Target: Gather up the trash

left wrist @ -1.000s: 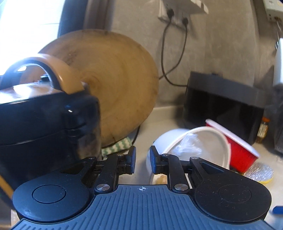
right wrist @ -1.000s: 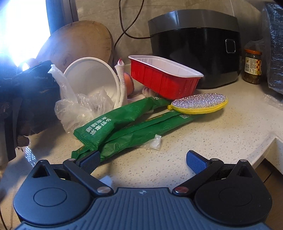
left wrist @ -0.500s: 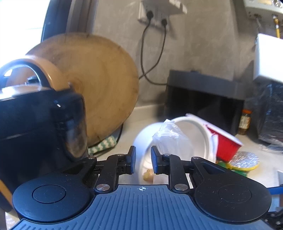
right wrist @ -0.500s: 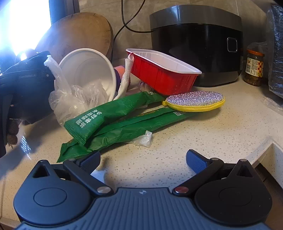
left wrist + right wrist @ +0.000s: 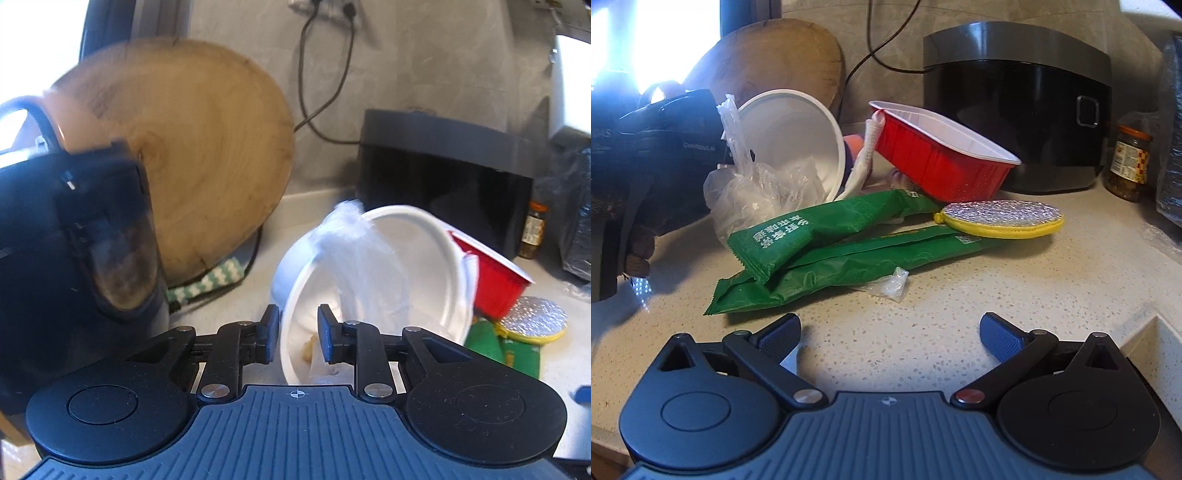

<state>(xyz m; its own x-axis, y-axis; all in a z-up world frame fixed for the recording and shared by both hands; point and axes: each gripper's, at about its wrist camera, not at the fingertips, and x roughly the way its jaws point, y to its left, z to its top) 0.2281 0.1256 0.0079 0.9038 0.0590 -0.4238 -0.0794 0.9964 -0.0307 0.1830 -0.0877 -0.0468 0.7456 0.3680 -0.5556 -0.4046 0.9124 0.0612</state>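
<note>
A white bowl (image 5: 413,236) lies tipped on its side on the counter with a clear plastic bag (image 5: 354,254) hanging out of it. My left gripper (image 5: 298,334) is right at the bowl's near rim, which stands between its jaws. The jaws are opening and their pads stay clear of the rim. From the right wrist the bowl (image 5: 798,125) and the bag (image 5: 757,192) sit beside two green wrappers (image 5: 812,232), a red tray (image 5: 942,158) and a small clear plastic scrap (image 5: 890,284). My right gripper (image 5: 890,332) hovers wide open over bare counter in front of the wrappers.
A round wooden board (image 5: 192,158) leans on the wall behind a black appliance (image 5: 62,251). A black rice cooker (image 5: 1015,103), a jar (image 5: 1130,158) and a silver scrubber with a yellow rim (image 5: 1001,218) stand to the right. The counter drops off at the near right edge (image 5: 1145,328).
The left gripper's jaws have spread wider and it has come closer to the bowl, whose rim now sits between them. The bag's top stands higher. The right gripper stays open and in place.
</note>
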